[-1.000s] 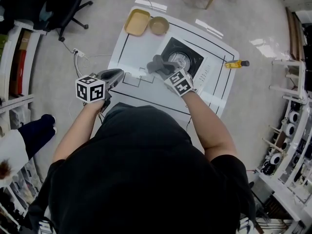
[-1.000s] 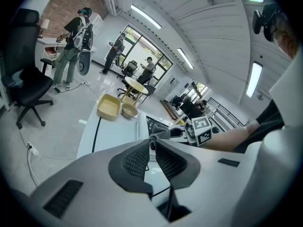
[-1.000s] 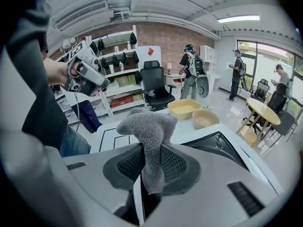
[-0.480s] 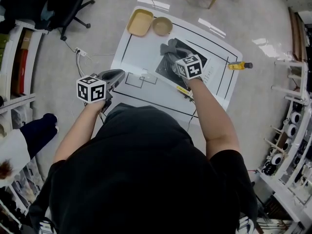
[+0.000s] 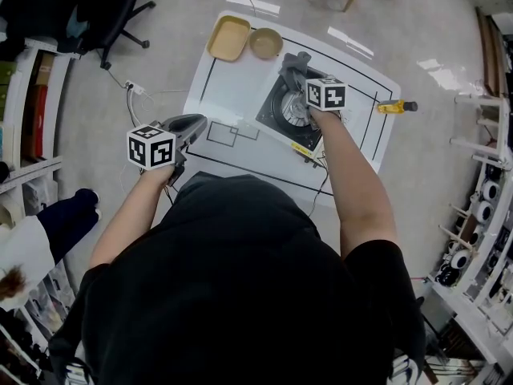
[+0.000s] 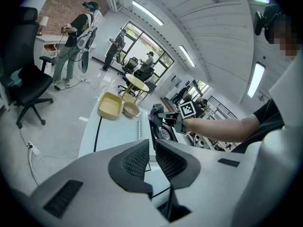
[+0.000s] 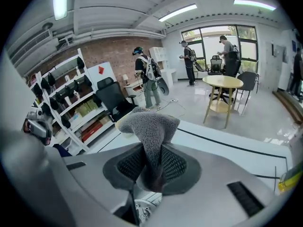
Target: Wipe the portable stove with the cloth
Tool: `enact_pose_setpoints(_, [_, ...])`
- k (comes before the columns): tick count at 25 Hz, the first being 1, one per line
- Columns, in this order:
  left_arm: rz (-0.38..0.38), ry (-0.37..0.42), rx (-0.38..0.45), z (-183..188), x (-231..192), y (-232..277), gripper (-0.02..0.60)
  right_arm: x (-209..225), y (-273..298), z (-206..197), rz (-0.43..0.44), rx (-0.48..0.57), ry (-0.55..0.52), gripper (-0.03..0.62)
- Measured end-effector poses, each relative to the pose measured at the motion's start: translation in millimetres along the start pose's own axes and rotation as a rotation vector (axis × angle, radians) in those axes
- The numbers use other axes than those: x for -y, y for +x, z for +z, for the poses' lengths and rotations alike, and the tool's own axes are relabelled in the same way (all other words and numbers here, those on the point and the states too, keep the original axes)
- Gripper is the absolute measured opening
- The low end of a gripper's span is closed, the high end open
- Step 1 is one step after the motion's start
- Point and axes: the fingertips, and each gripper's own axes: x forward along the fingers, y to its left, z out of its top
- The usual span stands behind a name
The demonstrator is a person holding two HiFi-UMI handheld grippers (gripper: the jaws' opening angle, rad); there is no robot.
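The portable stove (image 5: 290,109) is black with a round burner and sits on the white table (image 5: 232,87); it also shows in the left gripper view (image 6: 163,129). My right gripper (image 5: 303,77) is over the stove's far edge, shut on a grey fuzzy cloth (image 5: 293,61). In the right gripper view the cloth (image 7: 151,124) is pinched between the jaws (image 7: 154,157) and stands up out of them, with the burner (image 7: 143,208) showing below. My left gripper (image 5: 186,125) hangs off the table's near left corner, jaws together (image 6: 151,146) with nothing between them.
A yellow tray (image 5: 227,37) and a tan bowl (image 5: 265,42) stand at the table's far left corner. A yellow-handled screwdriver (image 5: 393,107) lies by the right edge. An office chair (image 5: 104,10) and shelves (image 5: 481,215) flank the table. People stand in the background (image 7: 147,77).
My right gripper has carried the cloth from the stove's near left side across it to the far edge. The left gripper has stayed where it was.
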Motion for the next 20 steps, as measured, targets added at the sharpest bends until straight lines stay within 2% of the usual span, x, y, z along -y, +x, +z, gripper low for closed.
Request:
enact_pose_setpoints(5, [-0.009, 0.014, -0.005, 4, 6, 6, 0.058, 30, -18, 7, -0.061, 0.048, 0.112, 0.103])
enact_pose_setpoints(9, [-0.018, 0.027, -0.008, 5, 14, 10, 0.058, 41, -39, 6, -0.049, 0.119, 0.192, 0.103])
enact_pose_setpoints(15, [-0.026, 0.052, 0.002, 12, 29, 13, 0.058, 38, -92, 11, -0.048, 0.213, 0.174, 0.103])
enact_pose_setpoints(20, [-0.035, 0.081, 0.015, 20, 43, 18, 0.060, 39, -147, 10, -0.113, 0.262, 0.117, 0.103])
